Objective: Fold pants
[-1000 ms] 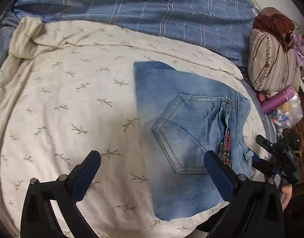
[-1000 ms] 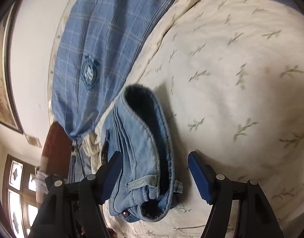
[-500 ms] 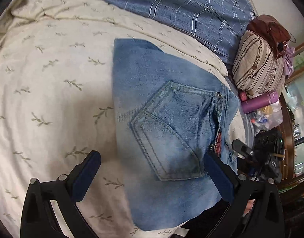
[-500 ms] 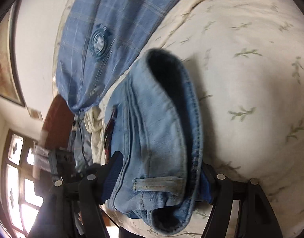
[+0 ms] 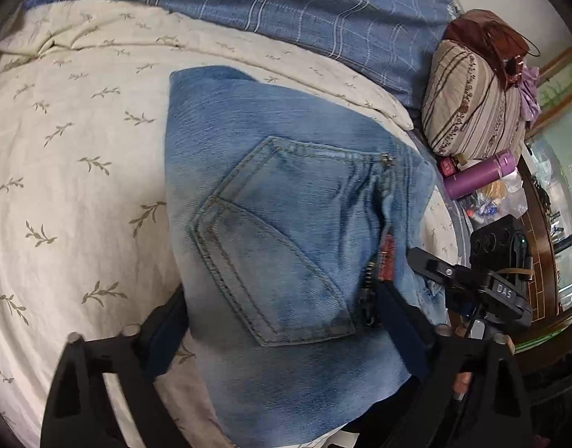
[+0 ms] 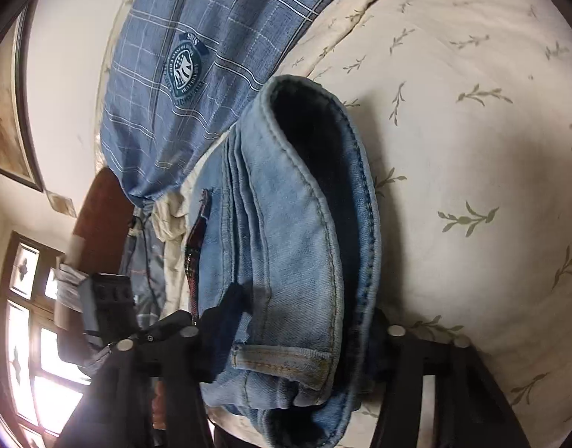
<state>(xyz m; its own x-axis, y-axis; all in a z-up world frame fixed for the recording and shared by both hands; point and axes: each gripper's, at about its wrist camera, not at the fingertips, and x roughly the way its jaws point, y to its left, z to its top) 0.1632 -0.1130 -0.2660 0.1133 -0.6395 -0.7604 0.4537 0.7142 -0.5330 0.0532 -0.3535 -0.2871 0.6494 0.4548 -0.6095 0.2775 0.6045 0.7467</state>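
Folded light-blue jeans lie on the cream leaf-print sheet, back pocket up. My left gripper straddles their near end. One pad sits at the left edge and the other by the zipper, and the jaws are closing with flat denim between them. My right gripper is at the waistband end of the jeans, its jaws closing with both pads pressed against the stacked layers. The right gripper also shows at the jeans' right side in the left wrist view.
A blue plaid blanket covers the far side of the bed. A striped pillow, a purple bottle and small clutter sit at the right edge. A window and a wall lie beyond.
Both grippers have moved in on the jeans. The left now spans the near end; the right's jaws have narrowed onto the waistband stack.
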